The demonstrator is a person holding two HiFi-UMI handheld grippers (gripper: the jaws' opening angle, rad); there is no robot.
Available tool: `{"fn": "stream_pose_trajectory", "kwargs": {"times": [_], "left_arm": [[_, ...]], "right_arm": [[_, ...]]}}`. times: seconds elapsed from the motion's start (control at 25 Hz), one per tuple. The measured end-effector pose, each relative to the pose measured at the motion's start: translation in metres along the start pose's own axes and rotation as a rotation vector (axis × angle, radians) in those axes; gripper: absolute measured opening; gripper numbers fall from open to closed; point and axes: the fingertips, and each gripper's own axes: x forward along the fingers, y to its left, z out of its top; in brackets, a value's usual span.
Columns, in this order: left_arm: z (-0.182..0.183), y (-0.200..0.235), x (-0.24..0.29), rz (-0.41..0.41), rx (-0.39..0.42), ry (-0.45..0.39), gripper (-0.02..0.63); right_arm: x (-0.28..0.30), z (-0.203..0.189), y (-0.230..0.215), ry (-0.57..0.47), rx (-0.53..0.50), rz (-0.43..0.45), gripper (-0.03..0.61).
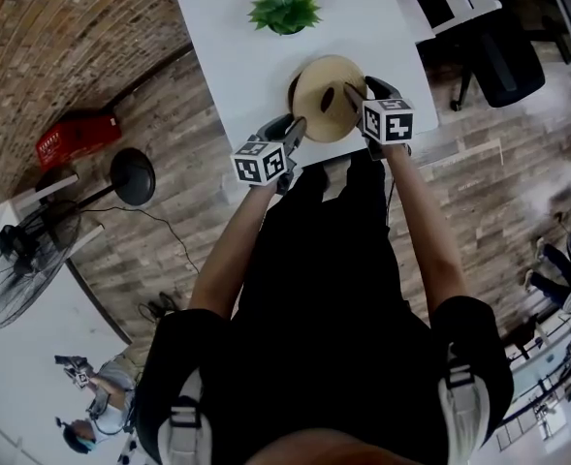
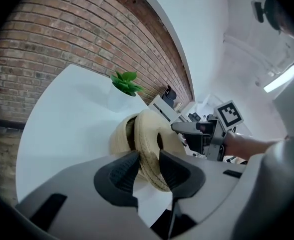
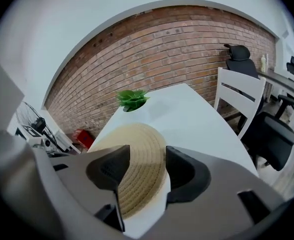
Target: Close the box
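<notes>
Left gripper [image 2: 146, 156]: jaws spread, straddling the rim of the woven lid [image 2: 147, 129], which stands tilted on edge above the box. Right gripper [image 3: 147, 156]: jaws spread wide over the lid's top face, nothing pinched. White tabletop [image 1: 227, 27]: carries all items. Round woven box [image 2: 118, 136]: near the tabletop's front edge, between the two grippers, dark opening exposed on its left side. Potted plant [image 1: 285, 6]: behind the box, apart from it.
</notes>
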Motion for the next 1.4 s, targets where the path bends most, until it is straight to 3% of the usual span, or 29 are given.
{"fn": "stream_pose_trajectory", "kwargs": {"times": [0.32, 0.6, 0.8, 1.08, 1.4], "left_arm": [[0.003, 0.004, 0.001, -0.033, -0.087, 0.019, 0.129], [0.035, 0.011, -0.007, -0.045, -0.097, -0.054, 0.121], [0.052, 0.038, -0.001, 0.015, -0.068, -0.076, 0.118], [0.068, 0.057, 0.003, 0.064, -0.035, -0.097, 0.109], [0.071, 0.059, -0.006, 0.065, -0.064, -0.141, 0.109]], "right_arm": [[0.0, 0.003, -0.004, -0.003, 0.11, 0.074, 0.183], [0.003, 0.002, -0.004, 0.026, 0.149, 0.08, 0.181], [0.001, 0.005, 0.006, 0.06, 0.1, 0.071, 0.173], [0.005, 0.0, 0.019, 0.101, -0.046, 0.087, 0.172], [0.006, -0.003, 0.005, 0.083, 0.047, 0.09, 0.199]]}}
